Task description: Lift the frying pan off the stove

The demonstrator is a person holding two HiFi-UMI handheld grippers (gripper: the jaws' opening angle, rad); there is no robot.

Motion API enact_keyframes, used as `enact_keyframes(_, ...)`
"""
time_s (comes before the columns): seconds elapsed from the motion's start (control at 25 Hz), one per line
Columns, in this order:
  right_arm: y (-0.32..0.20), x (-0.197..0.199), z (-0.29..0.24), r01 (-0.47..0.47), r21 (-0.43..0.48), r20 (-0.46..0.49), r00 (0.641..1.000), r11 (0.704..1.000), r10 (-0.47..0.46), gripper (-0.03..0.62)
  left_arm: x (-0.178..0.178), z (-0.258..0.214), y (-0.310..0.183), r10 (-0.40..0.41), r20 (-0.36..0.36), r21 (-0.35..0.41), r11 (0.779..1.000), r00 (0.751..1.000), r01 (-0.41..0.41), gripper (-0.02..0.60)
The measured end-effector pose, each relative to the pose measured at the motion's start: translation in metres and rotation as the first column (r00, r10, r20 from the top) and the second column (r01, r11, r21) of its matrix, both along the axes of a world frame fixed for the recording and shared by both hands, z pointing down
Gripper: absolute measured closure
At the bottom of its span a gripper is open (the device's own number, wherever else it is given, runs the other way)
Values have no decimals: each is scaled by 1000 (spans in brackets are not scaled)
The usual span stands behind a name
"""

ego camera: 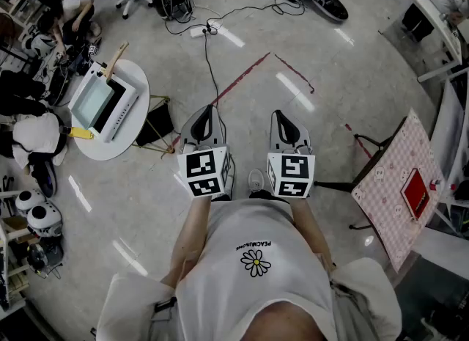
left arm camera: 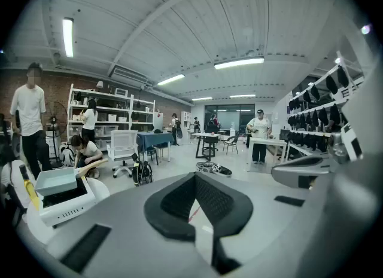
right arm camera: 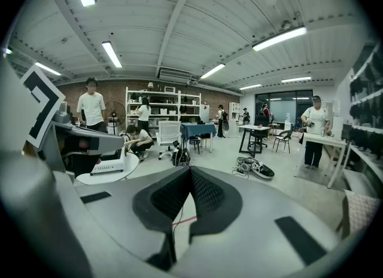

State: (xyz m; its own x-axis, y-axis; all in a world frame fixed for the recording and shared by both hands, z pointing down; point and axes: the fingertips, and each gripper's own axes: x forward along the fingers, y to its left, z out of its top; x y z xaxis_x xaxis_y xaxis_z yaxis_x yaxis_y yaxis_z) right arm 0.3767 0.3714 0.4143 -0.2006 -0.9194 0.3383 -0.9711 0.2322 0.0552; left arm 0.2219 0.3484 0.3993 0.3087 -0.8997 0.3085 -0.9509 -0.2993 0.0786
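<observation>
Grey floor [ego camera: 330,68]: glossy, crossed by a red line [ego camera: 245,75]. A dark cable [ego camera: 209,61] runs out ahead of the person from a white power strip [ego camera: 207,30].
Left claw [ego camera: 205,116]: held out before the person's chest, pointing forward over the floor. Its black pads [left arm camera: 173,202] are pressed together with nothing between them, so it is closed and empty.
Right claw [ego camera: 282,121]: level with the left claw and just beside it, not touching. Its pads [right arm camera: 164,196] likewise meet on nothing, so it is closed and empty.
Frying pan [ego camera: 91,101]: pale and rectangular, with a wooden handle [ego camera: 116,61] pointing away from the person. It sits on the stove, off to the person's left and well apart from both claws.
Stove [ego camera: 123,108]: white and boxy, standing on a round white counter [ego camera: 110,145].
Yellow thing [ego camera: 82,133]: lies at the round counter's edge, just beside the stove. I cannot tell what it is.
Second counter [ego camera: 388,193]: on the person's right, covered with a checked cloth, with a flat red thing [ego camera: 415,191] lying on it.
Crouching person [ego camera: 33,138]: in a white top, low on the floor just beside the round counter.
</observation>
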Motion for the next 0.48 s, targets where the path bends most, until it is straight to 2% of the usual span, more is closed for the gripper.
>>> enact_keyframes(0.2,-2,5,0,11,0,1,1000,1000,-11,592,6,0,-1,-5,5,-3,1000,1000,5,583)
enact_keyframes(0.48,-8,11,4,47,3,23,999,999,-47,592,12,13,-3,-30,66,-42,999,997,33,583)
